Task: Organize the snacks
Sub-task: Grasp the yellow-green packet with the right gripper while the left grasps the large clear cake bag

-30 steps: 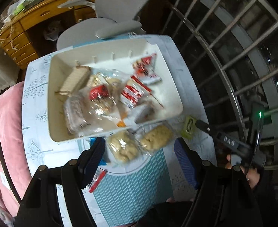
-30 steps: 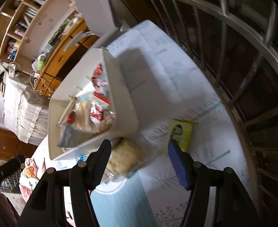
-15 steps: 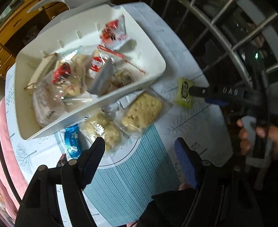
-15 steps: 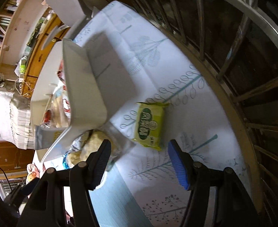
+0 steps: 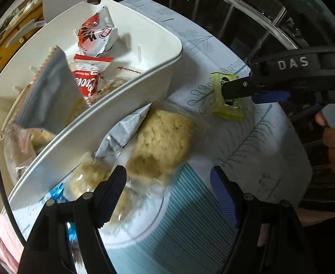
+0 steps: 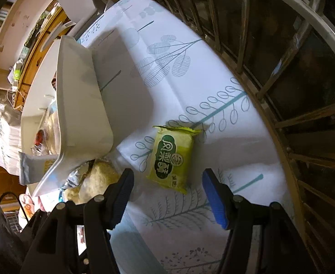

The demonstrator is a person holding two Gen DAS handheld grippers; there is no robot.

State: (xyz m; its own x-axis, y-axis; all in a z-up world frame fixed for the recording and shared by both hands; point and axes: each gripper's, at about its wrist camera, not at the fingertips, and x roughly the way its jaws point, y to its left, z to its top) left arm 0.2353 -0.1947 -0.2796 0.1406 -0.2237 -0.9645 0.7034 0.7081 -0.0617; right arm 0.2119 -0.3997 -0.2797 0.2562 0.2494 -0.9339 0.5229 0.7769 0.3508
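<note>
Now the right claw [image 6: 167, 185], jaws apart and empty, hangs just short of the yellow packet [image 6: 173, 157]. Meanwhile the left claw [image 5: 167, 182], also apart, straddles a wrapped cookie [image 5: 160, 146]. Each likely needs lowering, then closing.

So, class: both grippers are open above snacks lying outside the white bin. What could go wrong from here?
1. The right gripper hangs over the yellow-green packet, which lies flat on the tablecloth; closing might pinch the cloth or slide off the flat pack.
2. The left gripper is over clear-wrapped cookies that lie against the white bin; a finger could nudge the bin or crush the cookies.
</note>
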